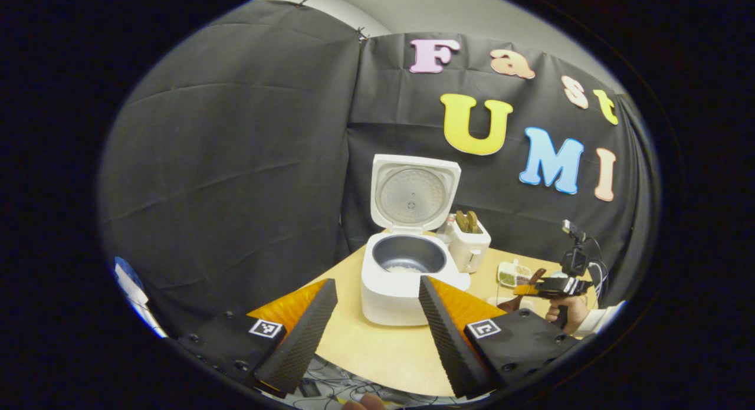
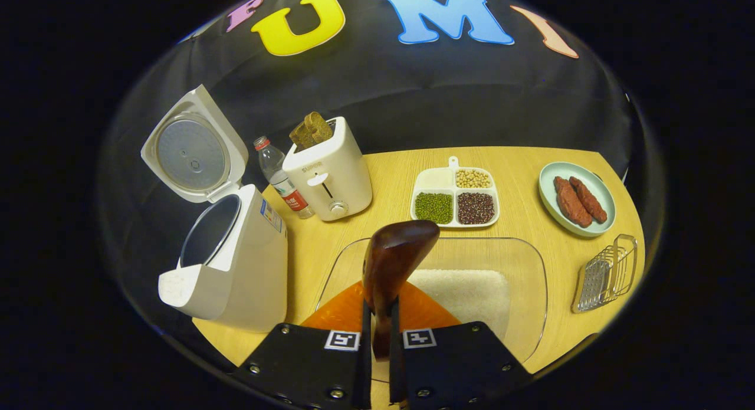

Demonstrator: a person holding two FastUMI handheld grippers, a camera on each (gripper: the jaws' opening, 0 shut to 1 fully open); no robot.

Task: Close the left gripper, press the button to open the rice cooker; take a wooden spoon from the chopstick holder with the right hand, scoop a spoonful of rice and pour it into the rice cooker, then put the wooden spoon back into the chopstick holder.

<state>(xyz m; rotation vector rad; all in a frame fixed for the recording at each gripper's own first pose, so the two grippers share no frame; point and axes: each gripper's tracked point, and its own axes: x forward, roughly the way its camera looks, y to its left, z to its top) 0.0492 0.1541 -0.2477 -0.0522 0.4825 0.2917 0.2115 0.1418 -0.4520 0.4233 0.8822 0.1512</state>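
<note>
The white rice cooker (image 1: 394, 292) stands on the table with its lid (image 1: 414, 193) raised, and a little rice lies in the grey pot (image 1: 407, 258). My left gripper (image 1: 374, 330) hangs open in front of it, fingers spread wide with nothing between them. My right gripper (image 2: 380, 312) is shut on the handle of a dark wooden spoon (image 2: 394, 253). The spoon's bowl is above a clear container (image 2: 525, 262) holding white rice (image 2: 466, 292). The cooker (image 2: 242, 274) is to the left of the right gripper. I see no rice on the spoon.
A white toaster (image 2: 327, 171) with bread and a water bottle (image 2: 277, 177) stand behind the cooker. A divided dish of beans (image 2: 454, 197), a plate with sausages (image 2: 577, 197) and a metal wire holder (image 2: 607, 274) lie to the right. A hand (image 1: 567, 312) holds the right gripper.
</note>
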